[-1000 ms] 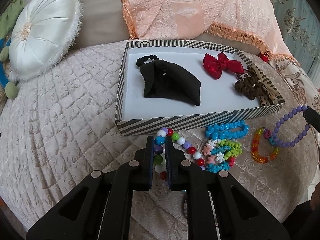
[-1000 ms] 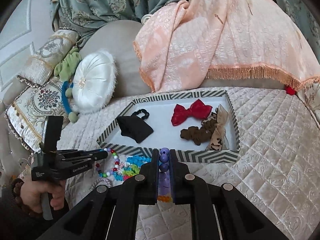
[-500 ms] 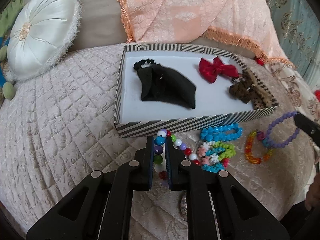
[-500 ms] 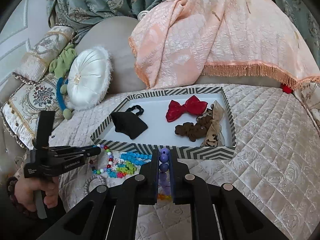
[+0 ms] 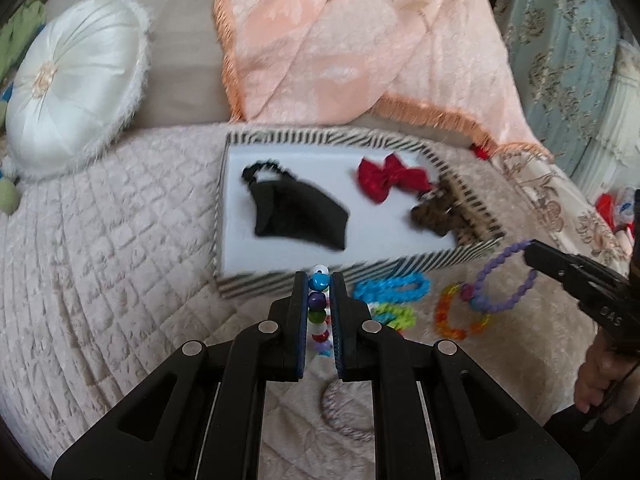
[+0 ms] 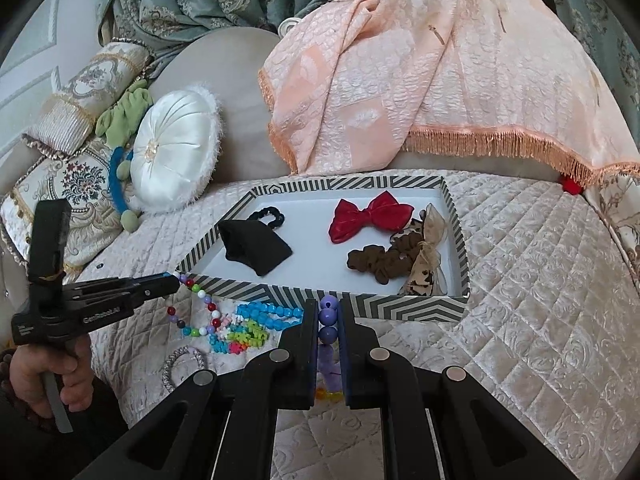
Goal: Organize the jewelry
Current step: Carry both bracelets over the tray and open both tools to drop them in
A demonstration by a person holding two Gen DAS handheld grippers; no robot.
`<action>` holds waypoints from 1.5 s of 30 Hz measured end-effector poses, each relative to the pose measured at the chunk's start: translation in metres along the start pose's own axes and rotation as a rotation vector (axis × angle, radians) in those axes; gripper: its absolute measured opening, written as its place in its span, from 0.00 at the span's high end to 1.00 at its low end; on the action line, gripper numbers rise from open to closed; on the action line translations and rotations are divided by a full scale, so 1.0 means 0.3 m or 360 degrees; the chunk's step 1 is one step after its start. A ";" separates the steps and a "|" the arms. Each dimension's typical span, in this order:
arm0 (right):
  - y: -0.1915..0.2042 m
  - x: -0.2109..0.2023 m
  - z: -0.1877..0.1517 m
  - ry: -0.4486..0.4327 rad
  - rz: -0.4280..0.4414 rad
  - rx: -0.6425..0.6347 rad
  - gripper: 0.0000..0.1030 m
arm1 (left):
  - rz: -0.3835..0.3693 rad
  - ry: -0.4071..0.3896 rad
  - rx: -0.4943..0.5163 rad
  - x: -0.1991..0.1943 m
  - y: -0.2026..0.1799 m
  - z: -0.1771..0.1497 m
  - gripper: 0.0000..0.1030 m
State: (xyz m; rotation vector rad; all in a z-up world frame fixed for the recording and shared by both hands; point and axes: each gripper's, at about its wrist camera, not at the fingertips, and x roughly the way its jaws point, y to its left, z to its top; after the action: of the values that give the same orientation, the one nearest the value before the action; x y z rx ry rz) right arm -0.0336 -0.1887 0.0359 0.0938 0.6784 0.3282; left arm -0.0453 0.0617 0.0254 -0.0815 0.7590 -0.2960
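Grippers low over the quilt, both aimed at the box. Left gripper clamped on a mixed-bead strand, just short of the box's near wall; strand's loop draped on the quilt below. Right gripper clamped on a purple bracelet, likewise at the near wall. Inside the box: black pouch at the left end, red bow toward the far right, brown scrunchie and spotted bow against the right wall. Blue bracelet loose at the near wall.
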 end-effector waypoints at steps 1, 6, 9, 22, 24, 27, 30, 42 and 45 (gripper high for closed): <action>0.002 -0.005 0.011 -0.0017 0.0006 -0.0002 0.92 | -0.0014 -0.0018 -0.0005 -0.011 -0.005 0.020 0.91; 0.013 -0.024 0.125 -0.0126 0.0051 0.0002 0.92 | -0.0063 -0.0067 -0.0023 -0.014 -0.022 0.132 0.91; 0.016 0.009 0.208 -0.0144 0.0053 -0.0010 0.92 | -0.0075 -0.0121 0.0001 0.013 -0.049 0.235 0.91; -0.013 0.307 0.257 0.0061 0.0168 0.0040 0.92 | -0.0133 0.0047 -0.0163 0.445 -0.047 0.451 0.91; 0.001 0.331 0.264 0.0071 0.0253 0.0053 0.92 | -0.0079 0.0115 -0.0188 0.502 -0.024 0.440 0.91; -0.003 0.396 0.254 0.0151 0.0233 0.0046 0.92 | 0.0009 0.0250 -0.0208 0.569 0.016 0.419 0.91; -0.050 0.496 0.218 0.0316 0.0141 0.0111 0.92 | 0.0038 0.0301 -0.0220 0.581 0.040 0.404 0.91; -0.119 0.461 0.181 0.0363 0.0025 0.0190 0.74 | 0.0129 0.0223 -0.0083 0.474 0.012 0.387 0.54; -0.142 0.399 0.171 0.0308 0.0009 0.0221 0.70 | 0.0165 0.0166 -0.0049 0.389 0.019 0.349 0.54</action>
State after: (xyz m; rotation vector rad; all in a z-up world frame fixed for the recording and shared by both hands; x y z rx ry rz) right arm 0.0974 -0.1887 -0.0043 0.1982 0.8928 0.2972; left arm 0.1081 0.0296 0.0227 -0.0559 0.8686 -0.1911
